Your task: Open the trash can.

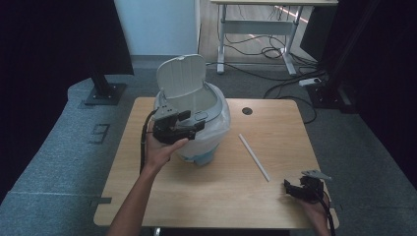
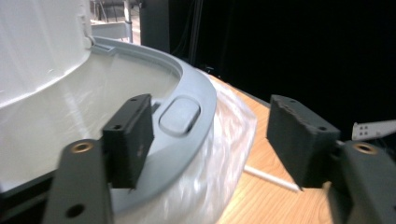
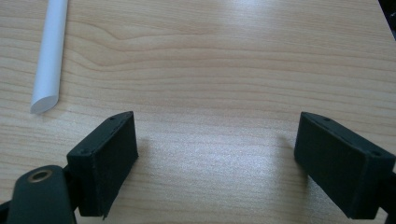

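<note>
High view | left gripper [image 1: 189, 123] at bin rim [image 1: 216, 105] | straw [image 1: 254, 157] apart

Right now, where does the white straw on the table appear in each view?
High view: the white straw lies slanted on the wooden table, right of the bin.
Left gripper view: a short piece of it shows low between the jaws, beside the bin's bag.
Right gripper view: its cut end lies at the upper left.
Shared landmark: the wooden tabletop.
</note>
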Demonstrator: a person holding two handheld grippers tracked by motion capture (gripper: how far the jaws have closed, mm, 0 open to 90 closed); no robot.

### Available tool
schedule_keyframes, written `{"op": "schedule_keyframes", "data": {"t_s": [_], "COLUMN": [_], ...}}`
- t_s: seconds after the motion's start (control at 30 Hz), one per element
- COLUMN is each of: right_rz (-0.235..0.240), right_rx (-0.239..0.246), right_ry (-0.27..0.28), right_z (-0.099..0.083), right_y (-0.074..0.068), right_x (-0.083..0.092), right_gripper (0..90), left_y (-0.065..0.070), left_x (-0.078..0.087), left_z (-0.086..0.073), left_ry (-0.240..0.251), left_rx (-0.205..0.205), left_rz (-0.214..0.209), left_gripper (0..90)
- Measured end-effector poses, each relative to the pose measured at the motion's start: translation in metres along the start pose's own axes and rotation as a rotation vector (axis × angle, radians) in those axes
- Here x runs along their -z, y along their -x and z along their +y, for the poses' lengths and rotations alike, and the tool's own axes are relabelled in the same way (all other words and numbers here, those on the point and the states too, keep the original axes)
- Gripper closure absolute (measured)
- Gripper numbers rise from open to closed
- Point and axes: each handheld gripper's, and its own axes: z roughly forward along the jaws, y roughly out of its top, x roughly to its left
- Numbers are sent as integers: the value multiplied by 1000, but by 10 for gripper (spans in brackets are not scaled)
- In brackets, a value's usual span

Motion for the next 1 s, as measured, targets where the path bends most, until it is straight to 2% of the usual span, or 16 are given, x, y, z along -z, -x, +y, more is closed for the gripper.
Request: {"op": "schedule_keyframes", "data": {"t_s": [0.07,0.23,0.43,0.57,0.87,0.93,0.97,1.0], "right_rz": [0,0,0,-1,-1,-1,-1,-2], "right_rx": [0,-2,1,0,0,0,0,0], "right_ry": [0,1,1,1,1,1,1,1], "right_z": [0,0,0,0,0,0,0,0], "right_y": [0,0,0,0,0,0,0,0], "right_x": [0,0,0,0,0,0,0,0], "right_gripper": [130,130,130,130,130,130,130,130], "left_y": [1,-4,-16,-25,-35,-37,-38,-39], "left_x": [9,26,37,37,30,28,26,24], "left_z": [-6,-26,-60,-86,-129,-139,-144,-149], "left_ry": [-2,-12,-48,-96,-161,-167,-182,-212], "left_rx": [-20,-32,-10,22,58,77,83,69], "left_rz": [17,36,62,77,87,85,84,100], "left_gripper": [275,223,215,225,238,242,248,247]}}
